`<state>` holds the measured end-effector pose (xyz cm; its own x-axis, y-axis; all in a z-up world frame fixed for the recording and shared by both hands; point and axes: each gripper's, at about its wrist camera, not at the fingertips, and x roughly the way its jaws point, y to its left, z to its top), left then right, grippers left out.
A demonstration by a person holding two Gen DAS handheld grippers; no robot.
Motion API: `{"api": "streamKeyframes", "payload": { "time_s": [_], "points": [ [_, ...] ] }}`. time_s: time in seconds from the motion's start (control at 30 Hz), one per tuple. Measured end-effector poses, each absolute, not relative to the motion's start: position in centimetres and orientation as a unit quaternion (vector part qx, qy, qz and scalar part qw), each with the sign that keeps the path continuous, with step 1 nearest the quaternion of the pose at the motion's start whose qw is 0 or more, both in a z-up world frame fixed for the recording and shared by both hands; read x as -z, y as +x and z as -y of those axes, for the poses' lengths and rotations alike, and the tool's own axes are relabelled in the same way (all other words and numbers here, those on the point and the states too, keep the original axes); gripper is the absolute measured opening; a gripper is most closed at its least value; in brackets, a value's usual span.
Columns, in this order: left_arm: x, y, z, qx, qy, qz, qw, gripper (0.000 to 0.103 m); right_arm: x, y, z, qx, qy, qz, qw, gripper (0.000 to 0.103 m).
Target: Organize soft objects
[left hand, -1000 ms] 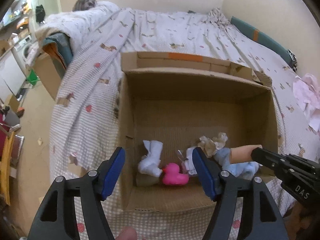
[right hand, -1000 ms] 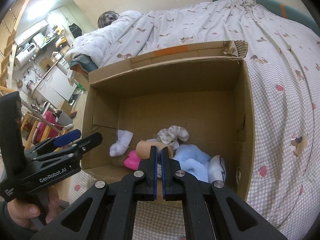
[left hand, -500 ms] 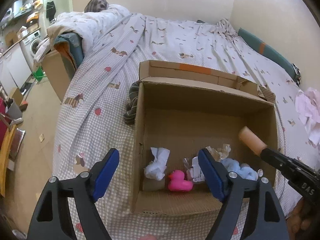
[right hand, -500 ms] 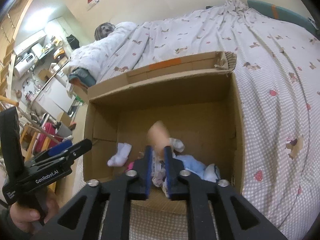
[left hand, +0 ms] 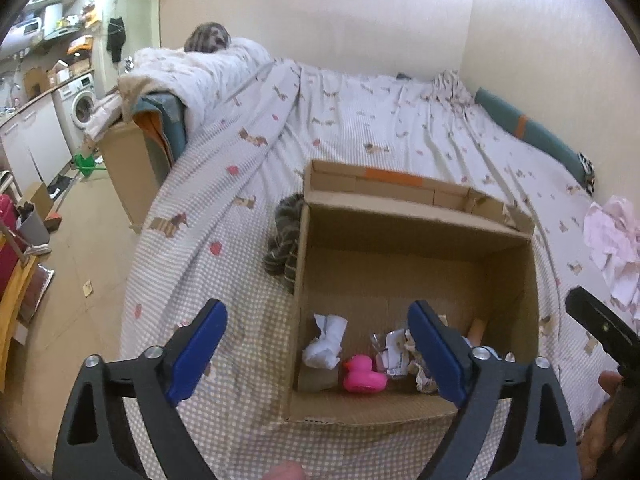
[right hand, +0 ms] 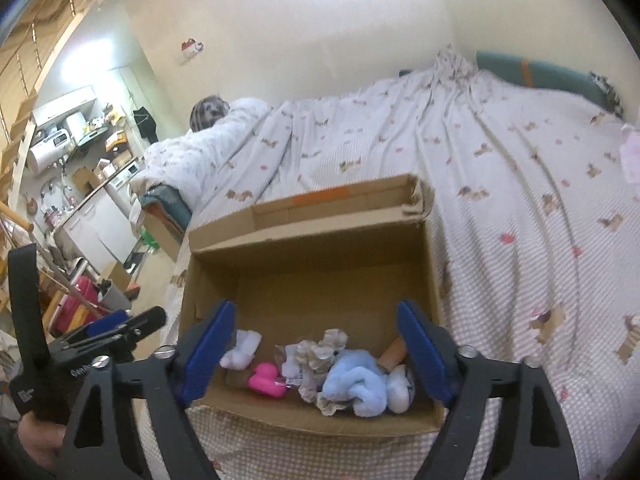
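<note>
Released since half a second ago, the tan cylinder (right hand: 394, 354) is now lying in the cardboard box (right hand: 308, 236), no longer pinched by the right gripper (right hand: 316, 350), whose blue fingers are spreading wide above the box; the left gripper (left hand: 316, 354) is likewise hanging spread, holding nothing; beside the cylinder, a blue plush (right hand: 356, 384), pink duck (right hand: 266, 378) and white sock (right hand: 242, 348) are resting on the box floor; the box is sitting on the bed (right hand: 520, 200).
</note>
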<state>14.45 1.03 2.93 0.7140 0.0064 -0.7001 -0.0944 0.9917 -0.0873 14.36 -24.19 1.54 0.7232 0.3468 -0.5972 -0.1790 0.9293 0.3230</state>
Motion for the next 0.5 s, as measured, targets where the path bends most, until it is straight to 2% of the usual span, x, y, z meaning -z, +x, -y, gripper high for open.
{"api": "streamKeyframes", "payload": {
  "time_s": [0.2, 0.5],
  "points": [
    [-4.3, 12.0, -1.2, -0.022, -0.048, -0.353, 0.934, 0.102, -3.1, 12.3, 24.3, -0.136, 0.102, -0.313, 0.935, 0.101],
    [-5.6, 8.2, -0.6, -0.001, -0.038, -0.336, 0.941, 0.102, -2.9, 8.6, 24.2, -0.139, 0.095, -0.315, 0.934, 0.103]
  ]
}}
